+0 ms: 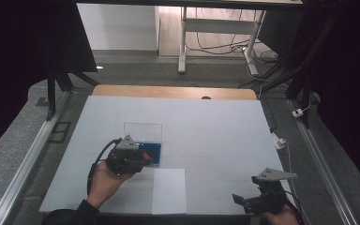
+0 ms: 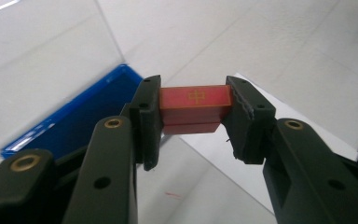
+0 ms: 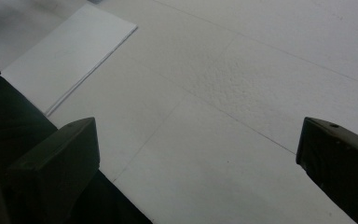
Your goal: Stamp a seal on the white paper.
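A small red block (image 2: 193, 107) with a thin gold cross mark sits clamped between the pads of my left gripper (image 2: 193, 112), lifted above the white table. In the high view this left gripper (image 1: 143, 155) hovers over the near edge of a blue tray (image 1: 154, 150), whose clear lid (image 1: 143, 131) stands up behind it. The blue tray (image 2: 74, 121) lies to the left of the jaws in the left gripper view. My right gripper (image 1: 243, 201) rests low at the table's near right, its jaws wide apart with nothing between them, as the right gripper (image 3: 196, 158) view confirms.
A white sheet (image 1: 169, 191) lies flat at the near edge, between the two hands, and the same white sheet (image 3: 70, 53) appears at the upper left in the right gripper view. The white table cover (image 1: 206, 126) spreads wide behind. Metal rails flank both sides.
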